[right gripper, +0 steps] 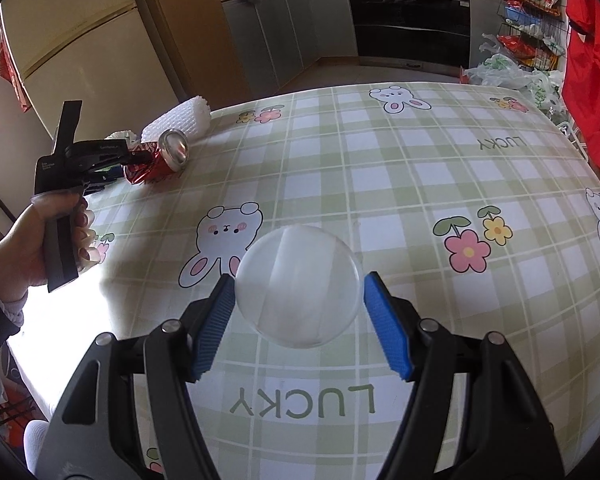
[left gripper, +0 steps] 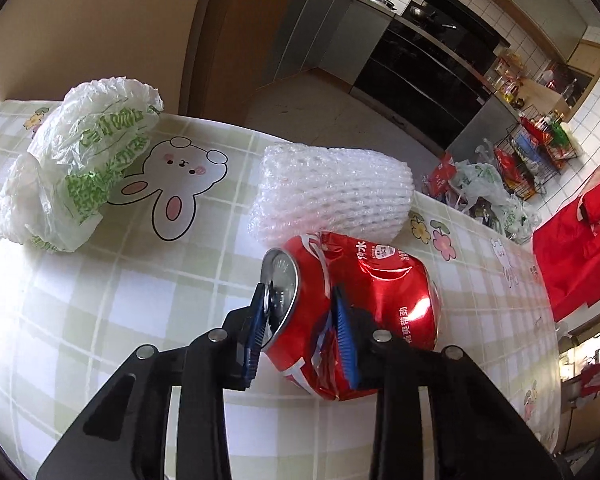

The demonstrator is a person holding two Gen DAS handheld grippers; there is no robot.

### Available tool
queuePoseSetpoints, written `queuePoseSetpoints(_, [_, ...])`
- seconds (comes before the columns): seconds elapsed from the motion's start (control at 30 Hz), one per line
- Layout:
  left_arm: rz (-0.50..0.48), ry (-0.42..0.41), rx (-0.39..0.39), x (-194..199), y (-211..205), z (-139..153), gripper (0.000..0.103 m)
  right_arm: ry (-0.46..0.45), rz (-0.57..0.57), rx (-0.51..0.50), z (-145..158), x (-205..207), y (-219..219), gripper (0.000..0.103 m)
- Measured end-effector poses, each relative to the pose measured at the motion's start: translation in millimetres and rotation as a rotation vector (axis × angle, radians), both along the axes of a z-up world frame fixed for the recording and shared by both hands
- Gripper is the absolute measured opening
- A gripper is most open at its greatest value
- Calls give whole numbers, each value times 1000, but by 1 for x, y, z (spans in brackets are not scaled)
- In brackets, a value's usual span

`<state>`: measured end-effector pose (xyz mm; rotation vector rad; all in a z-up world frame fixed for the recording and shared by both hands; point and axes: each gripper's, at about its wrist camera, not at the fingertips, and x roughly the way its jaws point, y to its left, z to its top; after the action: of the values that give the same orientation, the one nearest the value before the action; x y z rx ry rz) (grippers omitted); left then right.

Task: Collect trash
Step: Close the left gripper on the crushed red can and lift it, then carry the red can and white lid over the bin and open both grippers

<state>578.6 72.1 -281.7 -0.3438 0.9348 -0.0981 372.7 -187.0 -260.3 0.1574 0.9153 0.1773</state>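
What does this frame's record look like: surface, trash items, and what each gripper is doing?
surface: table with green plaid bunny cloth
left gripper: shut on crushed red can, at its top end
right gripper: open, straddling clear plastic lid
other trash: white foam net touching the can's far side; crumpled plastic bag apart, to the left

Bench (right gripper: 420, 184) under both claws, w/ green-white plaid cloth: bunny prints, flowers, "LUCKY" lettering. Beyond left claw: grey kitchen cabinets (left gripper: 332, 28), black oven unit (left gripper: 424, 68) to their right. Far right of right claw: wire rack (right gripper: 528, 28) w/ packets, red cloth (right gripper: 592, 80) hanging. Cream fridge (right gripper: 80, 56) far left of right claw.
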Motion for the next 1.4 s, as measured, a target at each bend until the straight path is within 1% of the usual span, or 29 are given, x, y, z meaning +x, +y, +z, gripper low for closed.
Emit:
queuePoseSetpoints(0.1, [-19, -11, 12, -14, 0, 6, 31, -10, 0, 12, 7, -6, 3, 67])
queuePoseSetpoints(0.17, [-19, -8, -13, -27, 5, 10, 31, -18, 3, 18, 13, -11, 5, 67])
queuePoseSetpoints(0.33, [-47, -27, -5, -72, 8, 27, 31, -45, 22, 25, 34, -29, 14, 67])
queuePoseSetpoints(0.5, [-55, -64, -16, -142, 15, 51, 31, -75, 47, 28, 57, -55, 24, 67])
queuePoseSetpoints(0.6, [-35, -95, -60, -187, 18, 68, 31, -88, 59, 30, 70, -73, 32, 67])
queuePoseSetpoints(0.7, [-29, -134, -81, -231, 17, 87, 31, -101, 73, 35, 82, -92, 39, 67])
queuePoseSetpoints(0.8, [-31, -153, -109, -271, 14, 104, 31, -120, 97, 22, 95, -113, 47, 67])
queuePoseSetpoints(0.93, [-50, -197, -65, -323, 8, 128, 31, -137, 121, 15, 110, -142, 52, 67])
queuePoseSetpoints(1.1, [-40, -243, -42, -386, 15, 150, 31, -152, 149, 30, 125, -178, 58, 67])
queuePoseSetpoints(1.2, [-38, -259, -22, -418, 17, 157, 31, -163, 182, 21, 130, -195, 67, 67])
queuePoseSetpoints(1.27, [-40, -261, -31, -434, 18, 157, 31, -169, 210, 11, 132, -207, 73, 67])
queuePoseSetpoints(1.4, [-42, -254, -44, -452, 19, 150, 31, -168, 244, -5, 131, -231, 82, 67])
